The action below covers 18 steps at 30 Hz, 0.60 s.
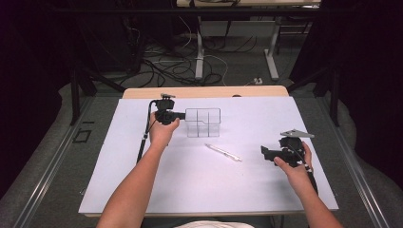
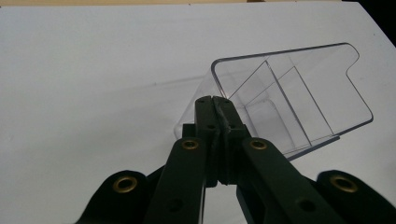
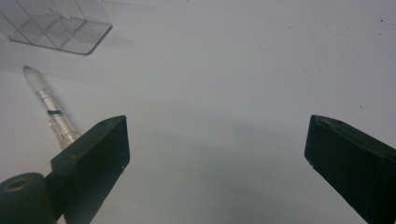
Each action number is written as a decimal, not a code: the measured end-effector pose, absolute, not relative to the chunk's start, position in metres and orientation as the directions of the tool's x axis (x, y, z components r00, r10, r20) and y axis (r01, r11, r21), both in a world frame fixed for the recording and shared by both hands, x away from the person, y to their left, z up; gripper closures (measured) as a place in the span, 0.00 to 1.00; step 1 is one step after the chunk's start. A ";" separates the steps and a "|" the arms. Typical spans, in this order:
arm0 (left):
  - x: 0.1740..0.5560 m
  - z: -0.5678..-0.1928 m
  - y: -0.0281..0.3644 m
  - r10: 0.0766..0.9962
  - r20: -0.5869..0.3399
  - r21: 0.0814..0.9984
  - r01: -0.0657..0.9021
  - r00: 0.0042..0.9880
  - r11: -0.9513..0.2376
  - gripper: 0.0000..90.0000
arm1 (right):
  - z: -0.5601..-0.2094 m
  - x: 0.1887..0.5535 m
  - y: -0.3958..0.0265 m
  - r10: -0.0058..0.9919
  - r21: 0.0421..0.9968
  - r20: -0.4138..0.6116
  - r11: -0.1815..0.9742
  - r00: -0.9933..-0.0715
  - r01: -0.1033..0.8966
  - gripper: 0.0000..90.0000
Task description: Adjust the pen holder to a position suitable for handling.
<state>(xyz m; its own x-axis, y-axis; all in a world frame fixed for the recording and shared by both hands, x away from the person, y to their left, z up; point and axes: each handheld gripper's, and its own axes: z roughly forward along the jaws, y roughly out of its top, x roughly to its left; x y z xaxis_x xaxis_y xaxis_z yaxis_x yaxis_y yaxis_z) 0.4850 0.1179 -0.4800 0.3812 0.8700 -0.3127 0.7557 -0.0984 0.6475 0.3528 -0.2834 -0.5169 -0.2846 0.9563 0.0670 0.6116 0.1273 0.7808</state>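
Clear plastic organizer [image 2: 289,93], upright at mid-table on white sheet [image 1: 199,180], wall pinched between closed left gripper [image 2: 215,100] jaws; likely light, stiff, slippery. Right gripper [image 3: 217,149] jaws wide apart, empty, beside pen [image 3: 49,109].
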 end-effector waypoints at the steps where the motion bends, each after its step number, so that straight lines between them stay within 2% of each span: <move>1: 0.485 -0.480 0.118 0.867 -0.316 0.646 0.756 0.386 -0.102 1.00 | -0.517 0.353 -0.283 0.956 0.781 0.067 0.127 -0.284 0.611 0.07; 18: 0.484 -0.481 0.103 0.855 -0.330 0.650 0.753 0.401 -0.103 1.00 | -0.517 0.352 -0.282 0.956 0.780 0.067 0.129 -0.287 0.612 0.07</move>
